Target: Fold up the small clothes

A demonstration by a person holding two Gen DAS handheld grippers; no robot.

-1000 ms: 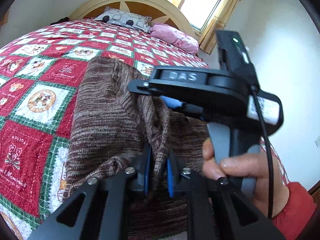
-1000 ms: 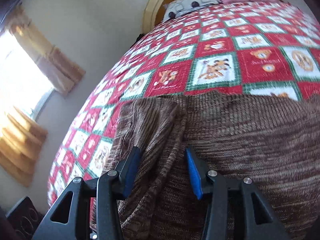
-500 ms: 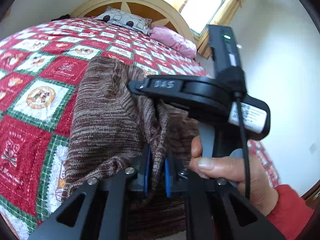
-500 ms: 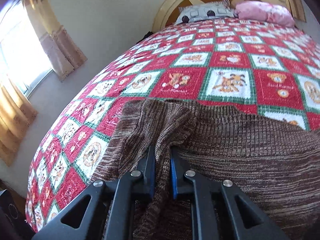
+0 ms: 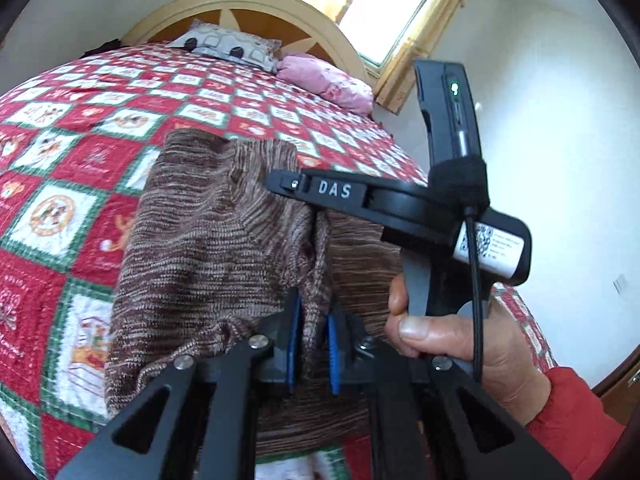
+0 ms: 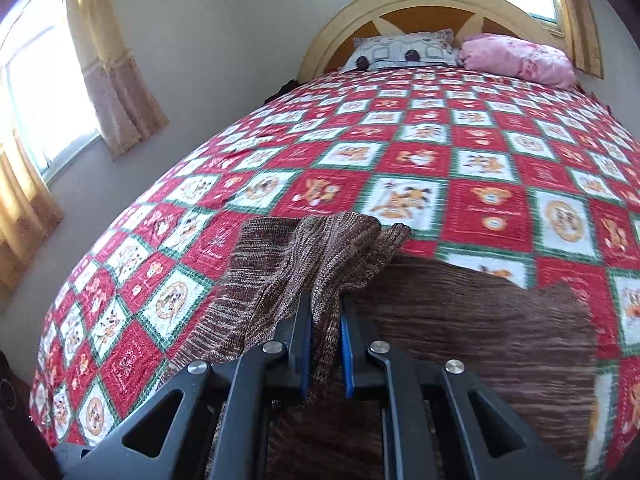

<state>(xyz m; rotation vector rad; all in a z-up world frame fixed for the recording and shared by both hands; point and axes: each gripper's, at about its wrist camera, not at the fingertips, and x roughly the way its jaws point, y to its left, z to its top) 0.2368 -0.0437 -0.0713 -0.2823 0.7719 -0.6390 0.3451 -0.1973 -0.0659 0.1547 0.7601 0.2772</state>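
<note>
Gripping the sweater (image 5: 208, 248) with both grippers, you have a bunched ridge of knit pinched in each. Your left gripper (image 5: 312, 344) is clenched on a fold near the garment's middle; your right gripper (image 6: 324, 344) is clenched on a fold at the sweater's (image 6: 304, 256) upper corner. The sweater lies on the quilt (image 6: 440, 152) at the near end of the bed, its gripped folds raised off the cover and the rest spread flat.

In the right view, the far edge of the knit stops short of the bed's middle, so a wide stretch of bare quilt runs beyond it up to the pillows (image 6: 516, 56) and the headboard (image 6: 424, 4). The bed's left edge drops toward the wall under a curtain (image 6: 116, 80).

The left view alone shows your right hand (image 5: 460, 340), in a red sleeve (image 5: 576, 420), around the black handle of the right gripper (image 5: 400, 208), close beside the left one. It also shows the sweater's left edge, with open quilt (image 5: 60, 160) past it. Only the right view shows the far corner flap curled over.
</note>
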